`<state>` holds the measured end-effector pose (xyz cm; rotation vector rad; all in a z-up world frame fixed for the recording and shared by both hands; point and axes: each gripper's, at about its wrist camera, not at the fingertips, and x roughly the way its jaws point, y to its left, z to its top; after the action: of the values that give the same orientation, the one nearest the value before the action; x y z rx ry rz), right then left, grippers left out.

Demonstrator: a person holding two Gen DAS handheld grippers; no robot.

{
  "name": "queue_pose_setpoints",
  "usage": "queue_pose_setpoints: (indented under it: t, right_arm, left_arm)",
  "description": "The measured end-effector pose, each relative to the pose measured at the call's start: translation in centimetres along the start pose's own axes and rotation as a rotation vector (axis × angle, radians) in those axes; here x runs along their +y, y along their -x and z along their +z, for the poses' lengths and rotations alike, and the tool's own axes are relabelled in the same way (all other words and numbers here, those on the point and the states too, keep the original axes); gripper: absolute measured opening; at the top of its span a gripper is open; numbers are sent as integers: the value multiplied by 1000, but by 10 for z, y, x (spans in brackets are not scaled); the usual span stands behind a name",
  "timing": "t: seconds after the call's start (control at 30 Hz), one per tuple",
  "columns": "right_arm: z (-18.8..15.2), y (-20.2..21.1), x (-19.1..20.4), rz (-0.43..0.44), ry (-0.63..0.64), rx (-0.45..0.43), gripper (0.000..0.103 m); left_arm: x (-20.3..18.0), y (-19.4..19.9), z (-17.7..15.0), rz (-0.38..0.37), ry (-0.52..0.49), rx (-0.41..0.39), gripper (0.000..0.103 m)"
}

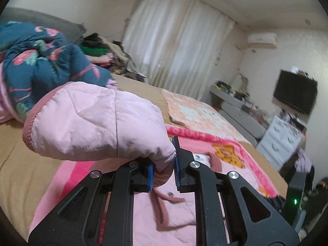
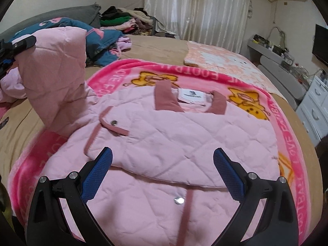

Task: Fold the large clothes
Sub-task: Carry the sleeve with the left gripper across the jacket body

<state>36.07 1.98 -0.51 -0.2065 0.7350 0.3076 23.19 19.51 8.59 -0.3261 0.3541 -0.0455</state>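
pink quilted jacket spread on a bed, one sleeve lifted by the left gripper.

the far side of the room is blurred in the left wrist view, so the shelf clutter and the clothes pile by the curtain cannot be made out item by item. the lifted sleeve hides much of the bed behind it, and the jacket's lower hem is cut off by the frame edge and the gripper bodies. the left gripper is clamped on the sleeve, its blue pads pinching the fabric near the seam, with the ribbed cuff hanging out to the left. the right gripper stands wide apart above the jacket front, nothing between its fingers. the jacket lies collar away on a bright pink blanket over the tan bedcover; a blue floral garment is bunched just beyond.
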Motion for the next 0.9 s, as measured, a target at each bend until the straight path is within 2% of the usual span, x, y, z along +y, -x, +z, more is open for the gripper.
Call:
queue_pose_setpoints:
  t: [0.33, 0.53, 0.7, 0.9]
  right_arm:
    - [-32, 1, -64, -88, -107, 46, 98]
    - [-60, 4, -116, -153, -206, 85, 98]
    - [-77, 8, -153, -177, -302, 99, 98]
    - [-82, 16, -180, -198, -366, 86, 98]
  left_arm:
    - [-65, -43, -61, -194, -175, 188, 8]
    - [-89, -67, -97, -219, -260, 283, 8]
    - [-109, -79, -127, -226, -392, 339, 8]
    - [-124, -88, -154, -224, -536, 391, 9]
